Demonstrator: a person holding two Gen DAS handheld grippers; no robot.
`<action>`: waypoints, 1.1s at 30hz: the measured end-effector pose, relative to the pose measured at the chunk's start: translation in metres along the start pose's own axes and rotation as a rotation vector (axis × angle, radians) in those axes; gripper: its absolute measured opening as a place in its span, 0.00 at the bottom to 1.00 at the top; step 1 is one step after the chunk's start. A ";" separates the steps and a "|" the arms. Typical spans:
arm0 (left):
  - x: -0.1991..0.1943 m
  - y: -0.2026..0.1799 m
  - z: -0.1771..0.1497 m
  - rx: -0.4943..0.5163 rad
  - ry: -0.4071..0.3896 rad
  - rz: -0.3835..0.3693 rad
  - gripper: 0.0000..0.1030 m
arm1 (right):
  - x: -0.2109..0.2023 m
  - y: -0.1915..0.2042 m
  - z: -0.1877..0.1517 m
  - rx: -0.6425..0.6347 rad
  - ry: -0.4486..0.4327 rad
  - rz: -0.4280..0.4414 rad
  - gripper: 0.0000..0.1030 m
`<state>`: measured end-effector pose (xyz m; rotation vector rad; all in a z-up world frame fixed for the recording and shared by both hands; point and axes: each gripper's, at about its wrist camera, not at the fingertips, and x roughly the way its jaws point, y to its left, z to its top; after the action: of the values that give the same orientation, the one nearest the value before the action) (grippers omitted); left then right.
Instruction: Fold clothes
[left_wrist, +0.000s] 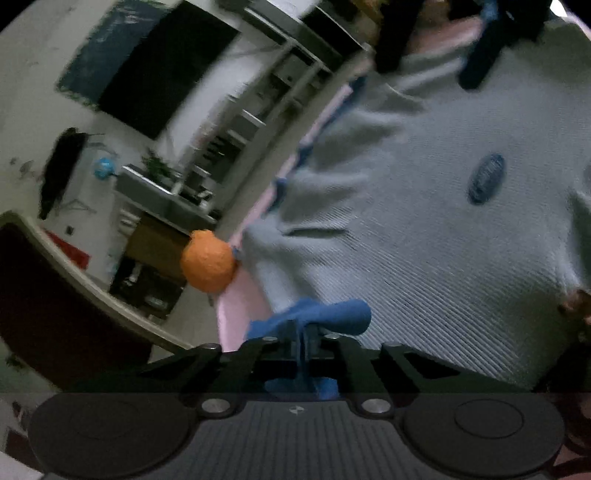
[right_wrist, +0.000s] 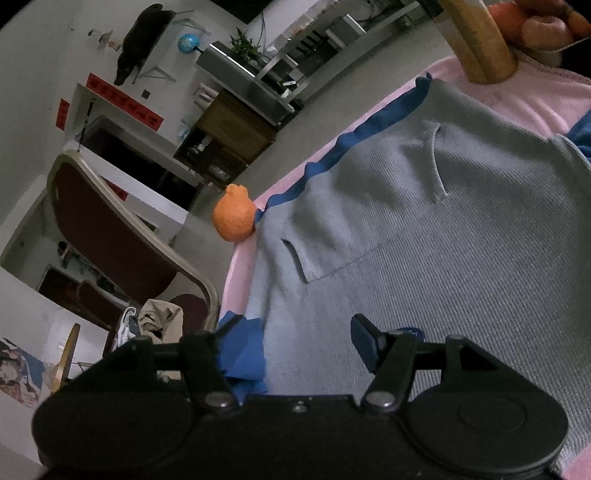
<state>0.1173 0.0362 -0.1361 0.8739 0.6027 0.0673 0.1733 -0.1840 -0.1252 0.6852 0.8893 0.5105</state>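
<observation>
So there's a grey sweater (right_wrist: 461, 236) with blue trim (right_wrist: 369, 133) spread flat over a pink cloth (right_wrist: 524, 99) on the table, one side lying right along the table edge; an orange (right_wrist: 234, 214) sits at that edge touching the trim, looks like it's just left there rather than part of the job.

The left gripper (left_wrist: 308, 334) is pinched tight on a bunched bit of the blue trim, fabric poking out between the jaws; makes sense, that rolled band is the easiest thing to grab for lifting a corner. The right gripper (right_wrist: 295, 347) has its jaws apart, hovering low over the grey knit with blue trim beside one finger (right_wrist: 364, 341); nothing is clamped in it as far as I can see.

My guess is both are meant to grab the same edge so it can be carried across in one fold; right side hasn't got its hold yet.
</observation>
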 end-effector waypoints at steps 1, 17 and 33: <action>-0.001 0.010 0.000 -0.053 -0.006 0.014 0.05 | 0.000 0.001 0.000 -0.005 -0.002 -0.003 0.59; 0.005 0.278 -0.200 -1.357 -0.128 0.154 0.03 | 0.011 0.118 -0.026 -0.005 -0.070 0.119 0.62; 0.000 0.299 -0.321 -1.849 0.018 0.354 0.20 | 0.060 0.175 -0.074 -0.081 0.052 0.112 0.63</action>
<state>0.0051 0.4555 -0.0725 -0.8384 0.1848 0.8086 0.1223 -0.0021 -0.0629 0.6524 0.8774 0.6632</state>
